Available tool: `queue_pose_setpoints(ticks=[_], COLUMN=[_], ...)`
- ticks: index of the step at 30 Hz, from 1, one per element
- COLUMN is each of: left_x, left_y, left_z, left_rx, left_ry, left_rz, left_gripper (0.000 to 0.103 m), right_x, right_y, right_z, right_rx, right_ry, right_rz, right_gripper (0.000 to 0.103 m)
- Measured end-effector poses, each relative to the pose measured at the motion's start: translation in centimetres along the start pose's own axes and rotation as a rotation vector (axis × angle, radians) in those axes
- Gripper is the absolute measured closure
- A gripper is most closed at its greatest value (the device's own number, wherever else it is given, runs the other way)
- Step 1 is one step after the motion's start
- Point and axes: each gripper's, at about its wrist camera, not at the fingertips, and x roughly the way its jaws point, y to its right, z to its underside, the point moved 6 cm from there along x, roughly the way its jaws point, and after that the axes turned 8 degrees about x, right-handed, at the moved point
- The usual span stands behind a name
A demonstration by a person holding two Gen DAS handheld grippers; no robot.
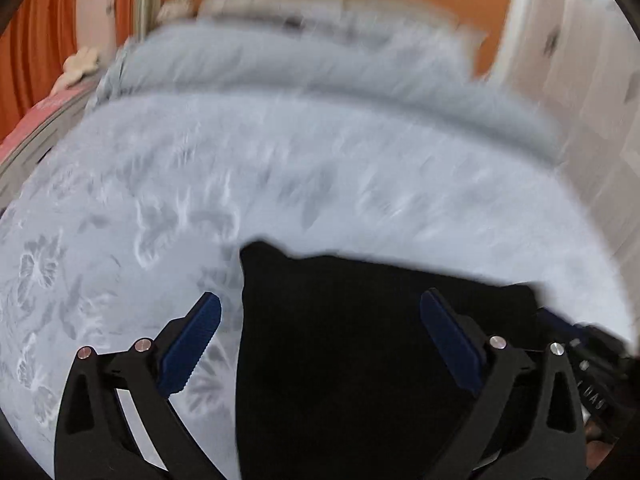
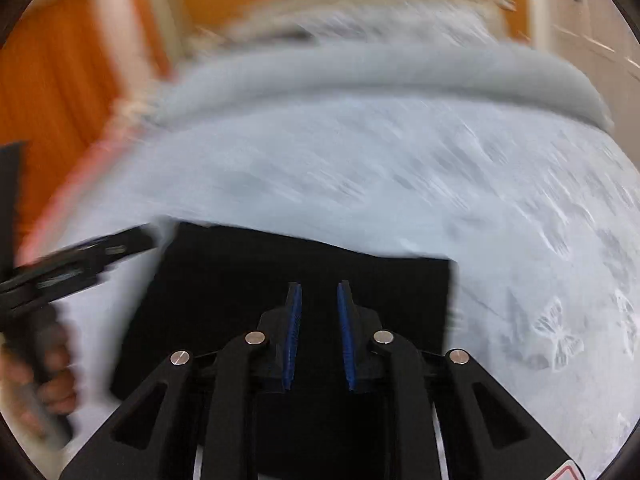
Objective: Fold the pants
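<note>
The black pants (image 1: pixel 360 344) lie folded into a compact rectangle on the pale blue bedspread (image 1: pixel 280 184). My left gripper (image 1: pixel 320 312) is wide open above their left part, holding nothing. In the right wrist view the pants (image 2: pixel 248 280) lie under my right gripper (image 2: pixel 318 292), whose blue pads (image 2: pixel 294 320) stand a narrow gap apart with nothing between them. The left gripper (image 2: pixel 80 260) and the hand holding it show at the left of that view. Both views are motion-blurred.
A rolled grey-blue duvet (image 1: pixel 320 72) lies across the bed behind the pants. Pillows (image 1: pixel 280 0) sit at the headboard by an orange wall. Orange curtains (image 1: pixel 36 40) hang at the left. A white wardrobe (image 1: pixel 580 80) stands at the right.
</note>
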Motion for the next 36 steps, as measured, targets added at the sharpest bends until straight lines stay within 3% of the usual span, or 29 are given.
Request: queue_pose_setpoints(ticks=[1,2,3,5,6,8,9,10,11,12,14,17,20,21,22,24,27,30,36], left_x=[3.2,5.7,6.3,5.4,4.3,1.6,-0.1,-1.7,-3.0,-3.6,-6.4,-9.3,-10.4,-10.5,-10.3,-9.7,-9.0,-9.0,-11.3], left_y=[-0.6,-1.4,-2.0,-3.1,-3.2,-3.1,-2.8,-2.3,-2.0,-2.2,-1.2,-0.2,0.9,1.0,1.3,1.6,1.7,1.7,2.4], left_z=[0.8,1.7,2.2,2.1,1.7,1.2,1.2,1.4,1.7,1.9,2.9,4.3,6.1,6.5,7.1,8.0,9.1,9.8,11.4], left_rx=[-0.004,-0.059,-0.124,-0.202,-0.171,-0.114,-0.090,-0.066,-0.045,-0.032,0.029,0.108,0.139,0.144,0.147,0.146,0.152,0.141,0.135], left_ry=[-0.071,-0.122,-0.127,-0.102,-0.080,-0.017,0.019,0.040,0.051,0.056,0.088,0.118,0.113,0.108,0.097,0.077,0.058,0.050,0.074], left_rz=[-0.042,-0.005,0.052,0.105,0.088,0.043,0.021,0.016,0.015,0.009,-0.011,-0.034,-0.017,-0.012,-0.013,-0.016,-0.029,-0.034,-0.039], left_gripper=[0.007,0.007,0.007,0.008,0.011,0.016,0.015,0.015,0.015,0.015,0.015,0.015,0.015,0.015,0.015,0.015,0.015,0.015,0.015], right_x=[1.5,2.2,1.6,-0.7,-2.4,-3.8,-2.9,-1.4,-0.9,-1.6,-4.6,-9.1,-7.6,-5.9,-5.1,-6.5,-9.9,-12.3,-14.4], right_y=[1.6,3.3,4.1,4.1,3.3,2.7,2.9,3.7,4.5,5.3,4.0,1.4,2.7,3.9,4.8,5.3,4.5,3.2,2.4], right_z=[0.5,0.5,0.4,0.3,0.4,1.3,2.2,2.7,3.1,3.4,3.6,5.5,8.1,8.9,9.3,9.2,8.9,9.8,11.9], right_rx=[0.048,0.153,0.225,0.217,0.171,0.118,0.077,0.065,0.089,0.131,0.084,0.020,0.012,0.029,0.054,0.119,0.124,0.068,0.026], right_ry=[-0.026,-0.024,-0.030,-0.005,0.034,0.055,0.020,-0.020,-0.027,-0.012,0.009,0.067,-0.003,-0.041,-0.040,-0.041,0.014,0.061,0.074], right_rz=[-0.017,-0.139,-0.192,-0.155,-0.162,-0.162,-0.107,-0.045,-0.029,-0.036,-0.023,-0.063,0.010,0.040,0.011,-0.034,-0.017,0.002,0.031], right_gripper=[0.091,0.092,0.096,0.095,0.090,0.089,0.091,0.100,0.102,0.102,0.093,0.091,0.094,0.103,0.103,0.103,0.089,0.089,0.089])
